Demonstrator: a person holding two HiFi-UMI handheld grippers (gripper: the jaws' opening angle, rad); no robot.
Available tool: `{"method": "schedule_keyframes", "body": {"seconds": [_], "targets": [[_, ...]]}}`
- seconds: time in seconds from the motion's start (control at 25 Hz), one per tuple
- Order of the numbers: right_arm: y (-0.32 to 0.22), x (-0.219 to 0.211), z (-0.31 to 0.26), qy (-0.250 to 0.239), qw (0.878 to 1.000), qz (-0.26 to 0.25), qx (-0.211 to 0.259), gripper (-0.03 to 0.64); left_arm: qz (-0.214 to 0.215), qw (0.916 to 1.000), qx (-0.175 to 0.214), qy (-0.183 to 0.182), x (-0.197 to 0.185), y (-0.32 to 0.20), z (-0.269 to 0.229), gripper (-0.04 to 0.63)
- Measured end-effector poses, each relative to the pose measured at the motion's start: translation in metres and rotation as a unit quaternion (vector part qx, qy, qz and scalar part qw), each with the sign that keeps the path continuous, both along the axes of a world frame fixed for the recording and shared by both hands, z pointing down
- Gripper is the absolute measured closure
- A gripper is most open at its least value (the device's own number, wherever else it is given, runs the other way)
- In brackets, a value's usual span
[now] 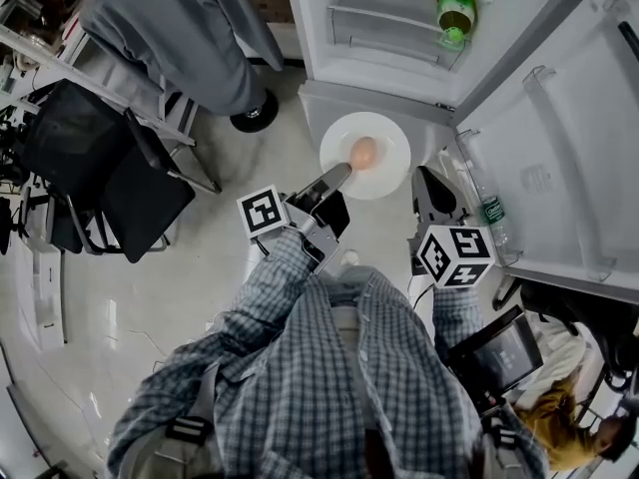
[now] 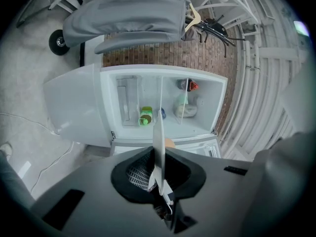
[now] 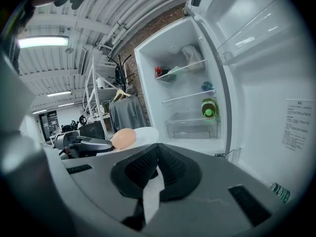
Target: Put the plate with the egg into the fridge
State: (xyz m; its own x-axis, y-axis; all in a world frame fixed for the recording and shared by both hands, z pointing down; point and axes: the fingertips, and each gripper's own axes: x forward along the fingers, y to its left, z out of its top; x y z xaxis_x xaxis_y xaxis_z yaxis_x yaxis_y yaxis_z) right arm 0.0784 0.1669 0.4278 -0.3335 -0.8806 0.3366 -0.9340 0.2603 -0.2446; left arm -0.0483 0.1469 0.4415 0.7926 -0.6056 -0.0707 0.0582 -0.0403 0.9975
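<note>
At the open fridge [image 1: 384,68]: plate [image 1: 389,175] held above the floor, just outside the compartment.
Egg [image 1: 363,153]: on the plate, toward its left side.
Left tongs [image 1: 337,175]: clenched on the plate's left rim.
Right tongs [image 1: 424,180]: clenched on the right rim.

Lower fridge shelf [image 3: 185,116] carried a green bottle [image 3: 209,107] lying cap-outward; the top shelf [image 3: 183,68] bore what looked like a white bag [image 3: 191,53]. On the pale floor [image 1: 225,158] stood a black chair [image 1: 115,173].
</note>
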Motion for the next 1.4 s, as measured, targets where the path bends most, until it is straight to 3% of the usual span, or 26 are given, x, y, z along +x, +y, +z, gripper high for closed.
{"method": "schedule_keyframes", "body": {"seconds": [0.52,1.4], "targets": [[-0.022,0.016,0.011,-0.003,1.0,0.007,-0.014,0.611,0.008,0.9998,-0.02,-0.002,0.017,-0.022,0.015,0.565],[-0.148,0.02,0.004,0.001,0.999,0.035,-0.007,0.611,0.037,0.9993,-0.009,0.001,0.027,-0.162,0.006,0.565]]}}
